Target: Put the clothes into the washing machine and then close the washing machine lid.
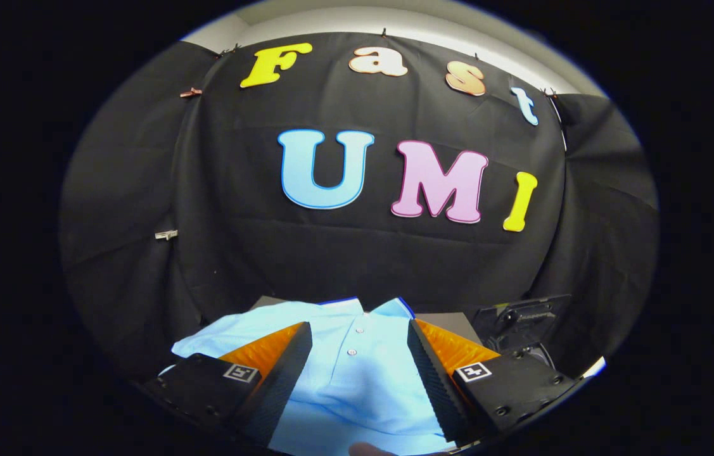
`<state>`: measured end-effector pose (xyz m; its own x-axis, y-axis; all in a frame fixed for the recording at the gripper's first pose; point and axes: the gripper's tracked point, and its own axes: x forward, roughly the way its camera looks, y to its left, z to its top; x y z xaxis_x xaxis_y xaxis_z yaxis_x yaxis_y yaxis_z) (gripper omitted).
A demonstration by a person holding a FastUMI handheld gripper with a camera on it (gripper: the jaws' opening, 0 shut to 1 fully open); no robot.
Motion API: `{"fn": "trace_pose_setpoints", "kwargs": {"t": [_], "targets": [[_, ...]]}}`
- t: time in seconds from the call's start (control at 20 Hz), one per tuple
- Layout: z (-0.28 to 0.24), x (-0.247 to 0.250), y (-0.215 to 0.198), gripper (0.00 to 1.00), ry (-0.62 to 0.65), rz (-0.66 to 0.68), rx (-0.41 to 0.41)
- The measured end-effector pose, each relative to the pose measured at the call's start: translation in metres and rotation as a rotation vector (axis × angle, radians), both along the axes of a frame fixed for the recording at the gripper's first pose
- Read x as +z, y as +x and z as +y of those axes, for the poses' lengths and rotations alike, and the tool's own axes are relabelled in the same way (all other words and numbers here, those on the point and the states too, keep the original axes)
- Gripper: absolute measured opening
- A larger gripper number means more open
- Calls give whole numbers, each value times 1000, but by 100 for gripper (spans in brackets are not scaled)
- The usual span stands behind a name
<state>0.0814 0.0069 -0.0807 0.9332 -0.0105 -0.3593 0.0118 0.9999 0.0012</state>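
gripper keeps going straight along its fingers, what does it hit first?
Most likely the light blue shirt: it lies spread out under and just ahead of the open gripper, its button placket showing in the gap between the fingers. If the line passes above the collar, the black cloth wall is next; depth is unclear.

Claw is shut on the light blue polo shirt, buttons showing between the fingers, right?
Not quite. In the gripper view the claw is open, its fingers spread apart over the light blue polo shirt rather than pressing it. The buttons do show between the fingers.
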Motion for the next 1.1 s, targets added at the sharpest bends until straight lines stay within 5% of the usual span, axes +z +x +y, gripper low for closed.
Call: {"fn": "trace_pose_setpoints", "kwargs": {"t": [0.7,0.95,1.1], "targets": [[5,-112,7,96,48,408,-1],[11,-112,1,92,52,434,163],[7,-112,3,51,89,422,191]]}}
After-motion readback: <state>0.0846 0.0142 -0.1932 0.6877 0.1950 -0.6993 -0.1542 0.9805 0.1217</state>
